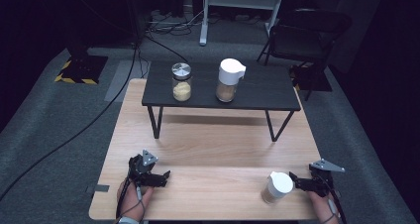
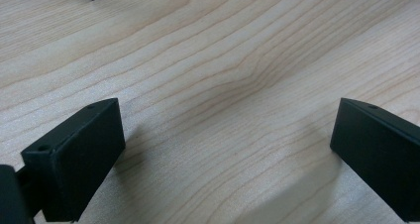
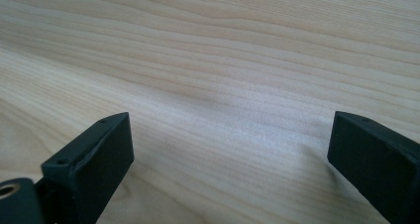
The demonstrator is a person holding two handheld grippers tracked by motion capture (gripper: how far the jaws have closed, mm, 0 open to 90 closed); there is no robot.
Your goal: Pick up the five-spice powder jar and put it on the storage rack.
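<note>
A person is holding a gripper in each hand over the near edge of a light wooden table (image 1: 213, 149). The right gripper (image 1: 296, 179) is lying low at the near right corner, its jaws pointing left toward a white-lidded jar (image 1: 277, 187) that is standing upright just beside the tips. From the high view it is hard to say whether the tips are touching the jar. In the right gripper view the right gripper (image 3: 230, 149) is showing its jaws spread wide with nothing but bare wood grain between them — released, holding nothing.

The left gripper (image 1: 166, 176) is resting at the near left of the table, well apart from that jar, its jaws pointing right. In the left gripper view the left gripper (image 2: 228, 140) is likewise gaping wide over plain wood, gripping nothing.

Farther back a low black shelf (image 1: 262, 92) on thin metal legs is standing on the table. Two containers are sitting on it side by side, apart from each other: a glass jar with a metal lid (image 1: 181, 82), holding something pale yellow, on the left, and a white-capped dispenser (image 1: 229, 80), holding a tan powder, on the right.

No label, brand or writing is readable on any of the three containers — their sides are looking plain at this size.
</note>
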